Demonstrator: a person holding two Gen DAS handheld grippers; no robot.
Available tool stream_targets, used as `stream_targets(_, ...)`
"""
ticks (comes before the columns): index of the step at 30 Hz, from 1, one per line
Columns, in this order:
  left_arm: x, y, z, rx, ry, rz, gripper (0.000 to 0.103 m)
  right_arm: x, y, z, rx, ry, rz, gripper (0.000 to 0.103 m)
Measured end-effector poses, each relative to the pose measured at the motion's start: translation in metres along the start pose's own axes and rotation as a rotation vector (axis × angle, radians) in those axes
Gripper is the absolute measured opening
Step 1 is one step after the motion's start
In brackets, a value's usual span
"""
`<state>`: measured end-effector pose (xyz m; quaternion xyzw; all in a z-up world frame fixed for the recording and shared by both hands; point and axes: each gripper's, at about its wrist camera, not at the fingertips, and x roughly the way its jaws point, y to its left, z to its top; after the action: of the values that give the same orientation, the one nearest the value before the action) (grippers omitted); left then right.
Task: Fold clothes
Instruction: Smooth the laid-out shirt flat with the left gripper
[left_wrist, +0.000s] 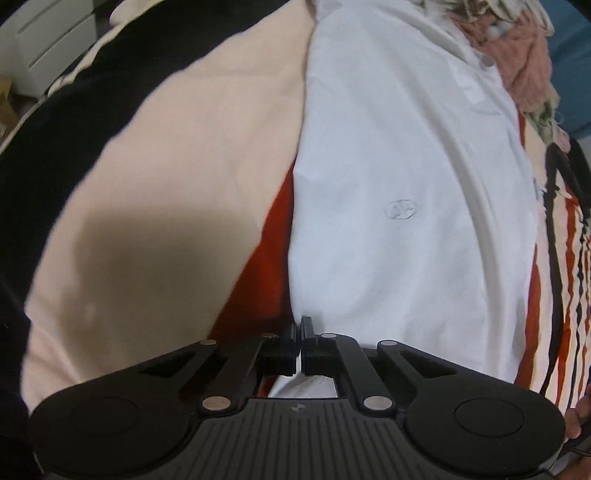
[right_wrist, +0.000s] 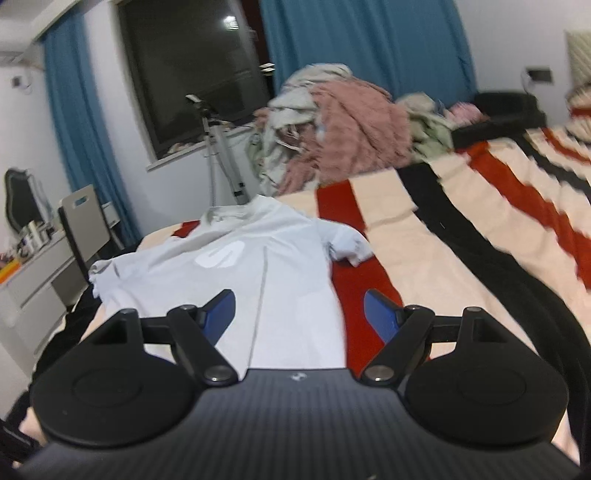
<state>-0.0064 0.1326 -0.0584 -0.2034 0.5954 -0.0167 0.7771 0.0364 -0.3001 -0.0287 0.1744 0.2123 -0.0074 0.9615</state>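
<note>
White T-shirt (right_wrist: 258, 266) spread flat on striped bedspread (right_wrist: 424, 236), lower centre of right wrist view, collar toward window. Right gripper (right_wrist: 299, 314) hovers over shirt hem, blue-padded jaws wide apart, holding nothing. Left gripper (left_wrist: 300, 338) at bottom centre of left view, jaws pressed together at shirt's edge; cannot tell if cloth pinched. Laundry pile (right_wrist: 332, 129) upper centre

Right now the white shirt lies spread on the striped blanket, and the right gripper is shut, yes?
Not quite. The right gripper is open, its blue fingers wide apart in the right wrist view. The white shirt does lie spread on the striped blanket.
</note>
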Motion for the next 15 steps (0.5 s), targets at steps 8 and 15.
stream_targets(8, -0.076, 0.024, 0.016, 0.033, -0.168, 0.226, 0.001, -0.014, -0.032, -0.004, 0.163, 0.018, -0.022, 0.079)
stream_targets(15, -0.072, 0.013, 0.028, 0.079, -0.212, 0.3, 0.024, -0.011, -0.025, -0.004, 0.114, 0.031, -0.008, 0.079)
